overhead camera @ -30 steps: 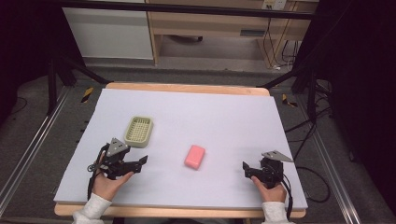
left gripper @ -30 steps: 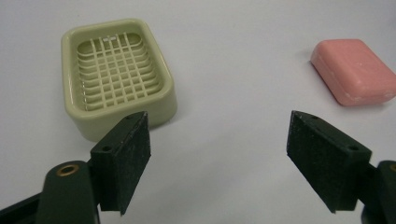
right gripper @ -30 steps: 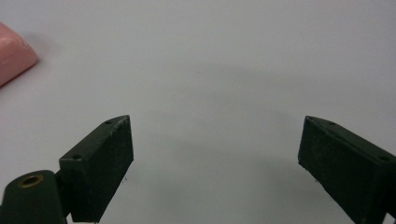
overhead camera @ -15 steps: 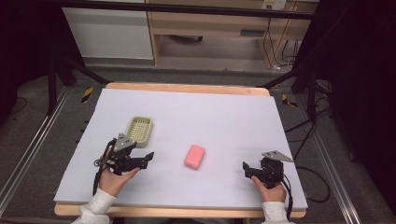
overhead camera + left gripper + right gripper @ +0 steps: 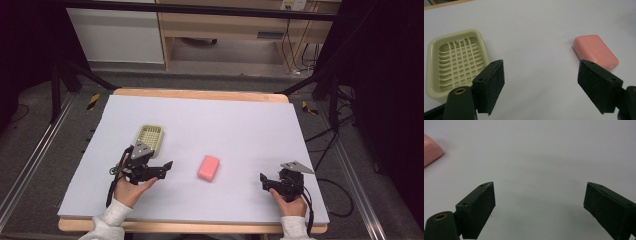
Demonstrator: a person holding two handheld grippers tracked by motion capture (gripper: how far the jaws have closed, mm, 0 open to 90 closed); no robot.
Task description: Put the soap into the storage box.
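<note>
The pink soap (image 5: 595,51) at about 1 o'clock from the left gripper (image 5: 541,87) looks smooth and waxy with a soft matt sheen, while the pale green soap dish (image 5: 434,75) at 10 o'clock is glossy moulded plastic with a ribbed grid floor. Both grippers carry black jaws faced with matt, finely grained foam-like pads (image 5: 496,82), and a brass-coloured metal eyelet (image 5: 460,90) shines at the base of the left one. The table (image 5: 240,125) wears a matt, smooth, paper-like pale sheet over a light wood edge (image 5: 200,94).
</note>
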